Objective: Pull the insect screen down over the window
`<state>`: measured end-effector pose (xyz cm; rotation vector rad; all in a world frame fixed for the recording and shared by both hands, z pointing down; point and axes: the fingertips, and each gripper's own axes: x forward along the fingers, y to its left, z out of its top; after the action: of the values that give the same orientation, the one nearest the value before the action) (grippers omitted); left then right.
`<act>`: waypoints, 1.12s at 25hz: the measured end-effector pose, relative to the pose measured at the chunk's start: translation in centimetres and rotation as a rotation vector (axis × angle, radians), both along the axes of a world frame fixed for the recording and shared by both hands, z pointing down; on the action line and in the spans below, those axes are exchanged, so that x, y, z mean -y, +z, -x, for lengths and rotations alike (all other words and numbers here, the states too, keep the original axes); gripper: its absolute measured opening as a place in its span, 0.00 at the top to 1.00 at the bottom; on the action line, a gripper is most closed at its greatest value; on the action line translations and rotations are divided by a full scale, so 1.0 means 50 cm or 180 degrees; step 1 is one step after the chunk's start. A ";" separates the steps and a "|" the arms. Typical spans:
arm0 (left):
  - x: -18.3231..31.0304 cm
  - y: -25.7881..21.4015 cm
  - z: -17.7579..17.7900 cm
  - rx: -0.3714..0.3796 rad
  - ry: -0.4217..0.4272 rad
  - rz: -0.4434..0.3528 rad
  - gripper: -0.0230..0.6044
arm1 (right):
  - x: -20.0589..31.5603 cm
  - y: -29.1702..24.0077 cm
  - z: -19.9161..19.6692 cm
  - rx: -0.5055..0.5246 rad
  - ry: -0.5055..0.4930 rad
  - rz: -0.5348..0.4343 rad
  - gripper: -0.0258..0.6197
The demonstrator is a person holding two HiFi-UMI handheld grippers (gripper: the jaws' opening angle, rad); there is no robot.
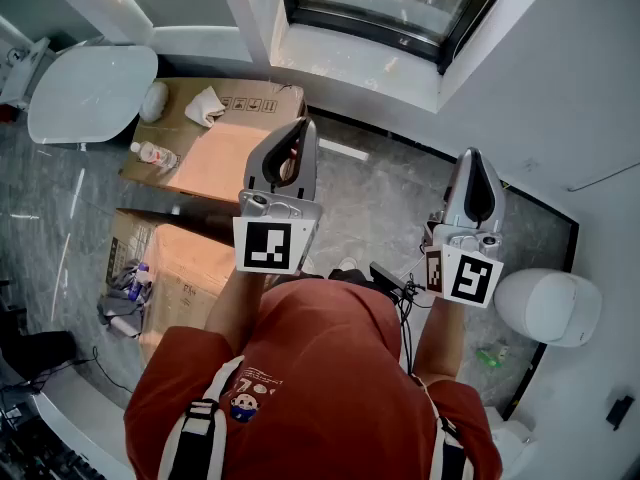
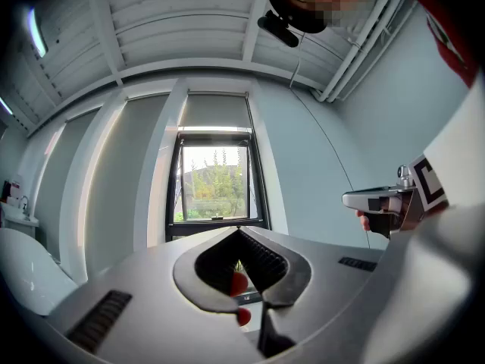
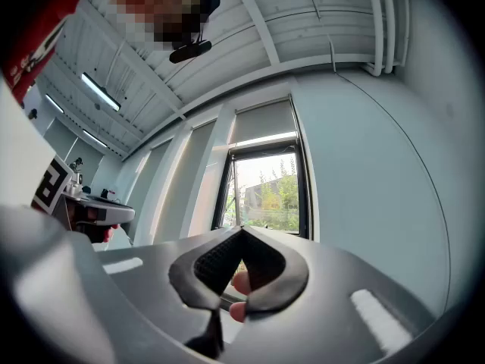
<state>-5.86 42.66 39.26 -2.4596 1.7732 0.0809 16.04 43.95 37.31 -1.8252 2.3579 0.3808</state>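
Insect screen [image 2: 216, 112] — drawn up at the top edge of the window [image 2: 216, 180], lower bar running crosswise. High and straight ahead of left gripper [image 2: 239, 232] and right gripper [image 3: 242, 230] — both pressed together, empty, neither plainly nearer.

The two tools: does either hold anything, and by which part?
Nothing is held. The left tool and the right tool are both shut and empty.

The person wears a rust-red short-sleeved T-shirt [image 1: 330, 358] with a small cartoon print [image 1: 243, 405] and black-and-white shoulder straps [image 1: 200, 436]. The left gripper [image 1: 302, 128] and right gripper [image 1: 477, 158] are silver-grey with black ribbed pads [image 2: 267, 259]. Each of the 2 carries a white marker cube [image 1: 268, 245] with black squares.
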 end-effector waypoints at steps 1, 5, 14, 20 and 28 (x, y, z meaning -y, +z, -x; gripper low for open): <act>-0.001 0.000 -0.002 0.0018 -0.0008 0.0002 0.96 | 0.001 0.001 -0.001 0.0001 -0.0011 0.0011 0.95; -0.002 0.002 -0.022 0.0020 -0.0009 0.0025 0.96 | 0.000 0.004 -0.014 -0.0014 -0.0016 0.0035 0.95; -0.004 0.000 -0.093 0.0111 -0.0040 -0.0014 0.96 | -0.007 0.020 -0.098 0.0147 0.0008 0.0001 0.95; -0.003 0.001 -0.121 0.0088 -0.0090 0.0019 0.96 | -0.002 0.029 -0.134 0.0139 -0.0046 0.0001 0.95; 0.027 -0.003 -0.118 0.0064 -0.0174 -0.0002 0.95 | 0.044 0.028 -0.128 0.0084 -0.0109 -0.0030 0.95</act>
<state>0.06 41.29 39.11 -2.4009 1.8305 0.0522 22.46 41.73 38.71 -1.7723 2.3625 0.3609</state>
